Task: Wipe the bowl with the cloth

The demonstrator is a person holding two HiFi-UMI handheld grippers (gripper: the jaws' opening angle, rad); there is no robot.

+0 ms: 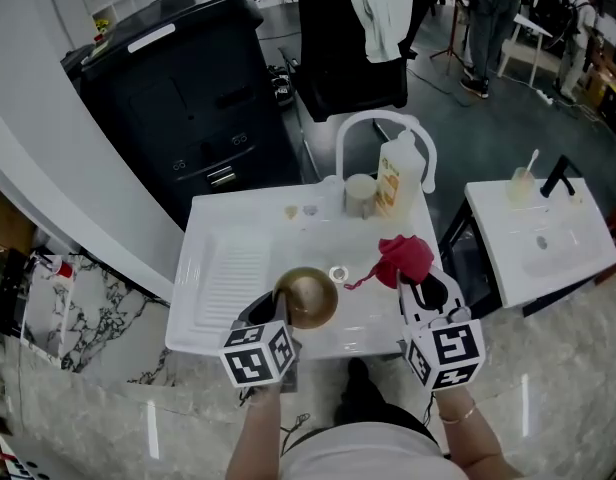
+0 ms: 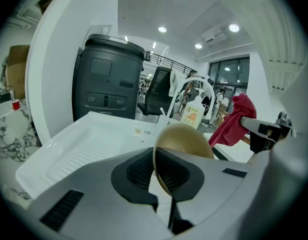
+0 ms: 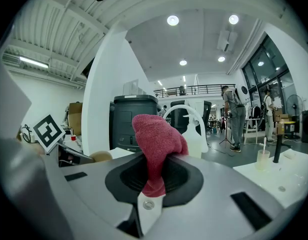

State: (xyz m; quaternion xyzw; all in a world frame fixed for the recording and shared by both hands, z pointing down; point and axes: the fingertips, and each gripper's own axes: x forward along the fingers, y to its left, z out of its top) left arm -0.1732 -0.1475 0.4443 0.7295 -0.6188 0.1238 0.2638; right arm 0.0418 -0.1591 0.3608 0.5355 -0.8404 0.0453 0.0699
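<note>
At the bottom of the head view, the person's two arms reach forward over a white bench [image 1: 228, 268] with a ribbed draining area on its left. The left hand-held gripper [image 1: 275, 310] is clamped shut on the rim of a golden-brown round bowl [image 1: 308, 296]. The bowl sits just left of the frame's centre, above the bench's near edge. In the left gripper view it stands tilted on its edge, with its rim pinched between the two dark pads.

To the bowl's right, the right hand-held gripper [image 1: 420, 286] is closed on a crumpled red terry cloth [image 1: 406, 258]. The bunched cloth rises out of the jaws, and its bulk stays clear of the bowl. A small pale ring [image 1: 337, 274] lies on the bench between bowl and cloth.

Further back on the bench stand a white cup [image 1: 359, 193] and a white bottle with an orange label [image 1: 400, 180], under a curved white tap [image 1: 383, 120]. A second white sink unit [image 1: 538, 233] with a black tap [image 1: 560, 176] is at the right. Beyond, a tall black bin [image 1: 178, 88] fills the upper left, and a black office chair [image 1: 353, 48] draped with a white cloth stands at top centre.
</note>
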